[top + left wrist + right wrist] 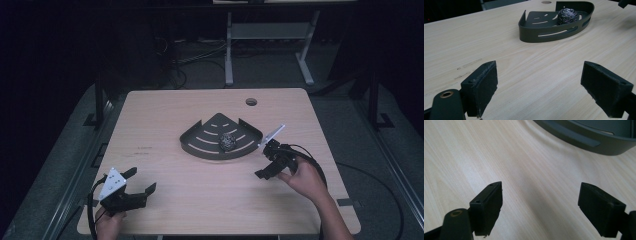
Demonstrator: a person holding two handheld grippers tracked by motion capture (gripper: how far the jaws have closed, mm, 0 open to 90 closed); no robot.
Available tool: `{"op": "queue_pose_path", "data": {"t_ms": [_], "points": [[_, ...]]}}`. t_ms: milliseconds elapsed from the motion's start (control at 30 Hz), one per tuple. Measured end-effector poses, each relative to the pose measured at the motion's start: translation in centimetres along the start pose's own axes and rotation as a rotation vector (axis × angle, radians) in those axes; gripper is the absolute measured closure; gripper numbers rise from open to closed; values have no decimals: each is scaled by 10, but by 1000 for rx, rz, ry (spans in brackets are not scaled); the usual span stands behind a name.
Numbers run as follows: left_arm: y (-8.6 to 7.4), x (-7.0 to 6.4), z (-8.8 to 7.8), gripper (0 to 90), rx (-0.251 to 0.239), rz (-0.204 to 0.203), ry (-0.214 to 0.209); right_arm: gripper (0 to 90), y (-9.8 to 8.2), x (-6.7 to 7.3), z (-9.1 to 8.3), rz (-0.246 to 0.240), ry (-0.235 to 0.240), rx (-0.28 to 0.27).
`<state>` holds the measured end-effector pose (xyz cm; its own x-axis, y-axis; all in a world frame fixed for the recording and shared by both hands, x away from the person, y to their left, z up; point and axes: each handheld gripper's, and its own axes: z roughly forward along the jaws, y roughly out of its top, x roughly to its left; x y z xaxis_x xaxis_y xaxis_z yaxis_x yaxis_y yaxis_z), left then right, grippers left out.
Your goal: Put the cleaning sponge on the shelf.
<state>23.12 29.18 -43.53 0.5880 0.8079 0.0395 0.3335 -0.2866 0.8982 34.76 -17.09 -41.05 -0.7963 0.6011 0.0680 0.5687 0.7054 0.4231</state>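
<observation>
A dark quarter-round corner tray (200, 145) with slotted walls lies at the table's middle, and a steel-wool ball (227, 141) rests inside it. The left gripper view shows the same tray (531, 37) and ball (567, 16) far ahead. My left gripper (142, 182) rests near the front left edge, open, with only bare wood between its jaws (539, 87). My right gripper (265, 167) hovers just right of the tray, open and empty (539, 205), with the tray's curved wall (584, 141) close ahead at the upper right.
The light wooden table (165, 115) has a round cable hole (251, 102) near its far edge. A person's hands hold both grippers from the near side. Beyond the table stand a white desk frame (229, 55) and cables on a dark floor.
</observation>
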Motion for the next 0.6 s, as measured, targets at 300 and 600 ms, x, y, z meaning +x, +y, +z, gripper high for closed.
{"op": "queue_pose_path", "data": {"t_ms": [300, 600], "points": [[0, 0, 0, 133, -2, 1, -3, 192, -11, 3, 1, 6, 2, -4], [0, 0, 0, 133, 0, -1, -1, 191, -26, 3, 0, 22, 0, -16]]}}
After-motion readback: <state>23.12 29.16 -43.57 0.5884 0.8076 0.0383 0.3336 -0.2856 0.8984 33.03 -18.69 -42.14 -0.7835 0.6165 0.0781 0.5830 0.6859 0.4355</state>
